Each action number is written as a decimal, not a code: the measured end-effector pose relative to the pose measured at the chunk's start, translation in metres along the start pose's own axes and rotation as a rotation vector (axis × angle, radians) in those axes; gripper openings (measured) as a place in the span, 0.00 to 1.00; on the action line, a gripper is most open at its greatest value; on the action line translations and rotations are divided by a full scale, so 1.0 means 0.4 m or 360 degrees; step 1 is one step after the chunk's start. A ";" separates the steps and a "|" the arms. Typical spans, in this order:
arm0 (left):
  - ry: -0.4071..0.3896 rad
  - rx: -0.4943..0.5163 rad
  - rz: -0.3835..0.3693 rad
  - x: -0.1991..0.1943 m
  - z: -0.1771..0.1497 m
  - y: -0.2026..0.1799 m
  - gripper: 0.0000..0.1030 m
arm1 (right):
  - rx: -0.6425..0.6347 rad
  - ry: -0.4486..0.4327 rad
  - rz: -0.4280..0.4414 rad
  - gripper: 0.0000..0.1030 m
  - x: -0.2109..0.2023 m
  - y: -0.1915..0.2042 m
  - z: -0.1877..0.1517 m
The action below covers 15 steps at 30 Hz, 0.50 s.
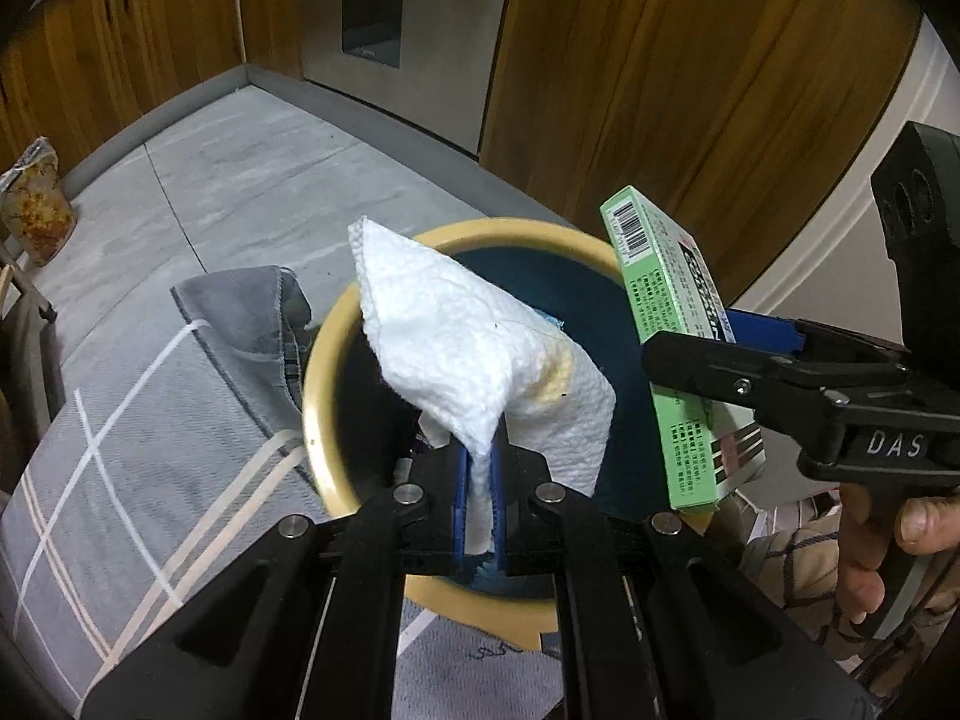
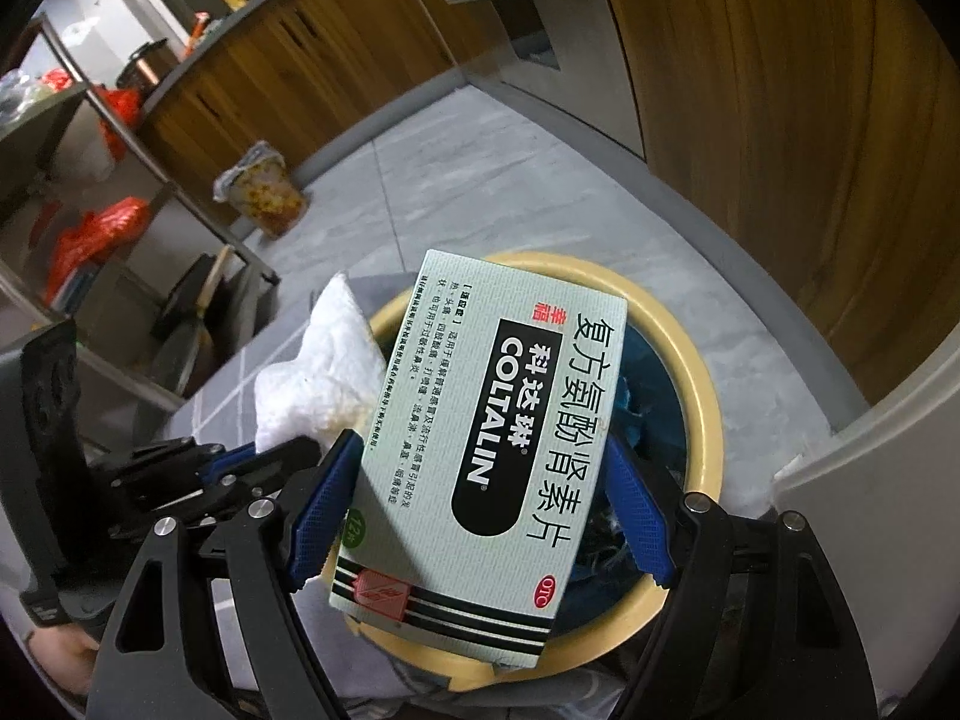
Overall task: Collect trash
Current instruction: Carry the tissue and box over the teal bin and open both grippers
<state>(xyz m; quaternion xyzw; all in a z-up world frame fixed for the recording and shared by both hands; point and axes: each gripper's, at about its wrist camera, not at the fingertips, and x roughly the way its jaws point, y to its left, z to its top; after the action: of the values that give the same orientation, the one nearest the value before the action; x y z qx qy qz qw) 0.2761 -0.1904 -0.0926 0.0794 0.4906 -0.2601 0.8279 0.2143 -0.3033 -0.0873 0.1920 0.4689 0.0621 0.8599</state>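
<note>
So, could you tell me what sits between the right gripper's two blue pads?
The green Coltalin medicine box, gripped across its width, shown in the right wrist view.

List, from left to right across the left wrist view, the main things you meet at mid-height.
Food packet on the floor → grey checked cloth → white paper towel held by the left gripper → green medicine box → right gripper clamping it.
</note>
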 end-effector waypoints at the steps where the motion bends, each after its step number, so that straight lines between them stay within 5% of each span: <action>1: 0.0008 0.0006 0.0007 0.004 -0.002 -0.001 0.06 | -0.0002 0.0009 -0.0002 0.77 0.006 0.003 0.000; 10: 0.0011 -0.0032 0.0086 -0.003 -0.005 0.026 0.13 | -0.0012 0.0043 -0.0027 0.77 0.023 0.010 -0.006; 15: -0.0021 -0.0041 0.0095 -0.037 -0.013 0.028 0.39 | -0.0023 0.0028 -0.0024 0.78 0.012 0.007 -0.004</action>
<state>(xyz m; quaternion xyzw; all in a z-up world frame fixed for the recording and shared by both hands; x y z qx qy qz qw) 0.2720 -0.1736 -0.0841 0.0816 0.4858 -0.2296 0.8394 0.2157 -0.2989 -0.0908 0.1816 0.4773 0.0606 0.8576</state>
